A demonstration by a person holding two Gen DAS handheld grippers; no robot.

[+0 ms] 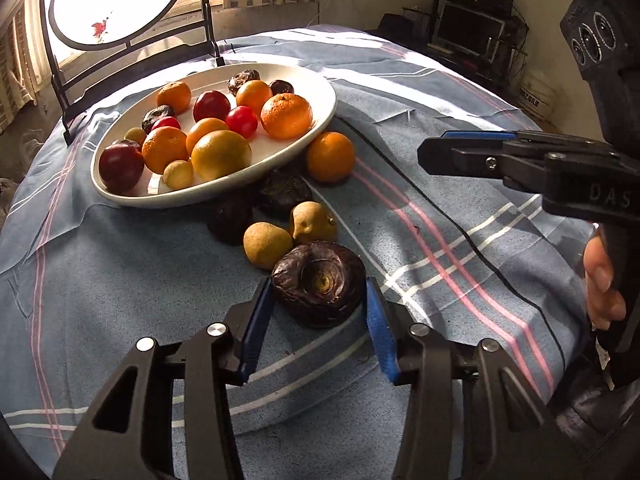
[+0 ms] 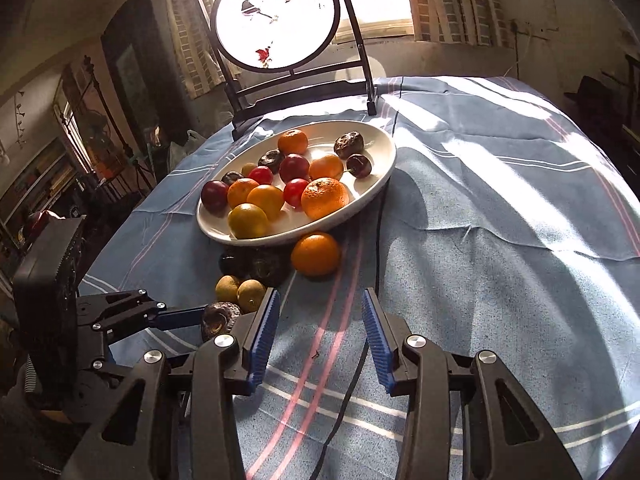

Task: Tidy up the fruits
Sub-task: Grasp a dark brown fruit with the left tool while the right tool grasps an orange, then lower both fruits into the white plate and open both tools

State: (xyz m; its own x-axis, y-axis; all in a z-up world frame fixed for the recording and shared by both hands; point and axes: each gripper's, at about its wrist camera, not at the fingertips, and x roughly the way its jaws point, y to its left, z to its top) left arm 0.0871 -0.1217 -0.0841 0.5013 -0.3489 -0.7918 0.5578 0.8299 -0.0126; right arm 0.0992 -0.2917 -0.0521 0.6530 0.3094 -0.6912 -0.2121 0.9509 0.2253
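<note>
A white oval plate [image 1: 320,80] [image 2: 384,148] holds several oranges, red plums, cherry tomatoes and dark wrinkled fruits. Loose on the cloth lie an orange [image 1: 330,157] [image 2: 316,254], two small tan fruits [image 1: 267,245] [image 2: 251,294] and dark wrinkled fruits [image 1: 285,194]. My left gripper [image 1: 318,294] is open with its blue pads on either side of one dark wrinkled fruit [image 1: 318,282] [image 2: 219,318], a small gap on each side. My right gripper [image 2: 320,316] is open and empty over the cloth, right of the loose fruits; it shows side-on in the left wrist view [image 1: 460,152].
A blue checked cloth [image 1: 440,240] [image 2: 480,240] covers the round table. A round decorative screen on a black stand [image 1: 120,0] [image 2: 276,16] stands behind the plate. A black cable [image 2: 378,248] runs over the cloth. Room furniture lies beyond the table edges.
</note>
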